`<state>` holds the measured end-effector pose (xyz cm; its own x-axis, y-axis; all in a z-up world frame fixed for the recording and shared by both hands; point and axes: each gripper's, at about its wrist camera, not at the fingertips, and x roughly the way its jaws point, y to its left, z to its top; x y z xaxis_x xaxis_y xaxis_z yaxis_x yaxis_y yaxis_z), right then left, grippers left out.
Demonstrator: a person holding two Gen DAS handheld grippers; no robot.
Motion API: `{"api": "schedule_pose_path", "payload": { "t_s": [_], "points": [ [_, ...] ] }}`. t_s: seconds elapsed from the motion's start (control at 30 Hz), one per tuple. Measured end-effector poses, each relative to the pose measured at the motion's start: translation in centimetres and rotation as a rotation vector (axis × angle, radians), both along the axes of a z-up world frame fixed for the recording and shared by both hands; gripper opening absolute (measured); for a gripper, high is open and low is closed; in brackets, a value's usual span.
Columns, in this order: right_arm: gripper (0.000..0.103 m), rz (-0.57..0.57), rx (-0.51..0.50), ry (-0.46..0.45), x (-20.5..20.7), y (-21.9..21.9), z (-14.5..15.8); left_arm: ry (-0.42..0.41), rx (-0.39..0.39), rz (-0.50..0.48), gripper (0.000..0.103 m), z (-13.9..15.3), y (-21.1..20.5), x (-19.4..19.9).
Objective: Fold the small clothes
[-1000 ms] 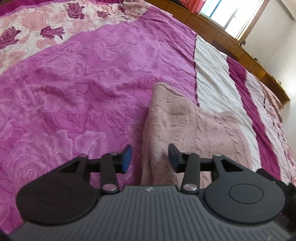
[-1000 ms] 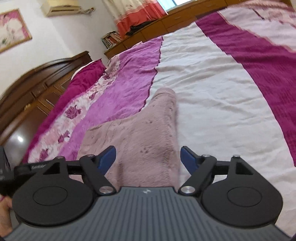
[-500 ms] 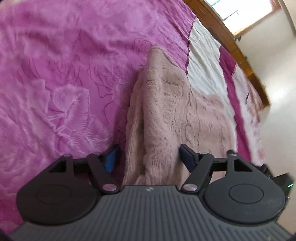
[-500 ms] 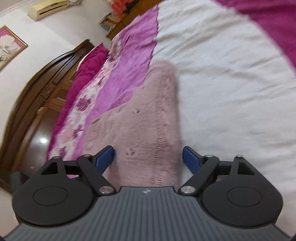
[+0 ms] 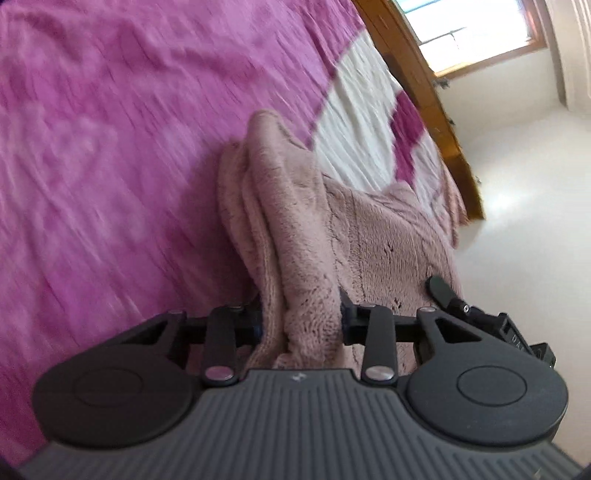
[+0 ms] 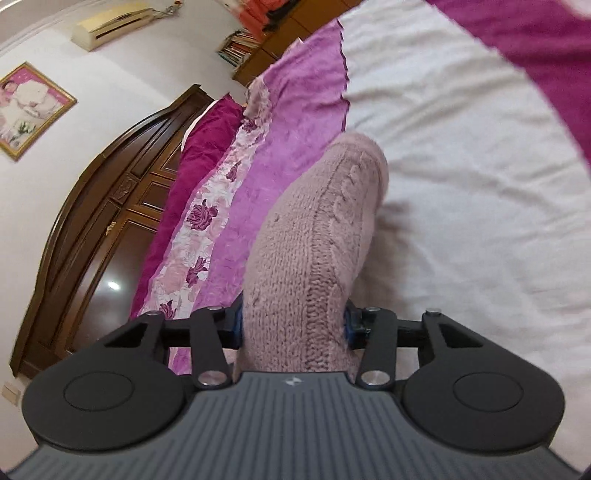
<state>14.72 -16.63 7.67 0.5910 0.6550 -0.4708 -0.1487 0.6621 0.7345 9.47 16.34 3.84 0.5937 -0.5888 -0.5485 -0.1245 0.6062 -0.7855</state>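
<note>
Knitted sweater (image 6: 314,236) stretches away lengthwise

Bedroom around a pink-striped bed

The bedspread (image 6: 461,155) runs in magenta, white and rose-print bands; a dark headboard (image 6: 92,229) stands at one end of the bed, a picture (image 6: 29,110) and air conditioner (image 6: 110,24) on the wall above, books (image 6: 238,46) beyond, a window (image 5: 476,33) past the wooden footboard (image 5: 436,99).

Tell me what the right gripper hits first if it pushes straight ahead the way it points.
The pink knit garment itself: the right gripper has just closed on it, and it bunches directly ahead. Beyond that, probably the white stripe of the bedspread.
</note>
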Motion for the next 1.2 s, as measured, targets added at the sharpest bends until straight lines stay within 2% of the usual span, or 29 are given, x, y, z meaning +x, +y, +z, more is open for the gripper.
{"api": "schedule_pose_path", "payload": {
  "t_s": [0.17,0.27,0.33,0.47,0.6,0.7,0.8,0.93,1.2],
  "points": [
    [0.050,-0.037,-0.047,-0.018,-5.0,-3.6,3.0,-0.031,-0.014,-0.073,0.037,0.9,-3.4,-2.6],
    [0.050,-0.057,-0.058,-0.020,-8.3,-6.0,3.8,-0.048,0.017,-0.124,0.037,1.5,-5.8,-4.3],
    [0.051,-0.069,-0.063,-0.013,-10.3,-7.7,3.7,-0.058,0.067,-0.165,0.037,1.9,-7.5,-5.3],
    [0.051,-0.108,-0.106,0.032,-13.1,-10.3,1.8,-0.071,0.188,-0.221,0.037,1.3,-10.4,-6.4],
    [0.053,-0.149,-0.135,0.111,-14.5,-11.9,-1.9,-0.049,0.327,-0.228,0.039,-0.1,-11.8,-7.1],
    [0.057,-0.161,-0.174,0.138,-14.9,-12.2,-4.6,-0.065,0.356,-0.234,0.041,-0.6,-12.1,-7.3],
    [0.059,-0.170,-0.140,0.121,-15.5,-12.8,-5.6,-0.070,0.379,-0.231,0.045,-0.6,-12.1,-7.3],
    [0.069,-0.168,-0.226,0.067,-16.2,-11.7,-4.5,-0.083,0.435,-0.222,0.047,0.1,-12.5,-7.7],
    [0.075,-0.188,-0.345,-0.058,-19.1,-10.9,-1.0,-0.095,0.540,-0.174,0.054,2.1,-12.8,-9.8]
  ]
}}
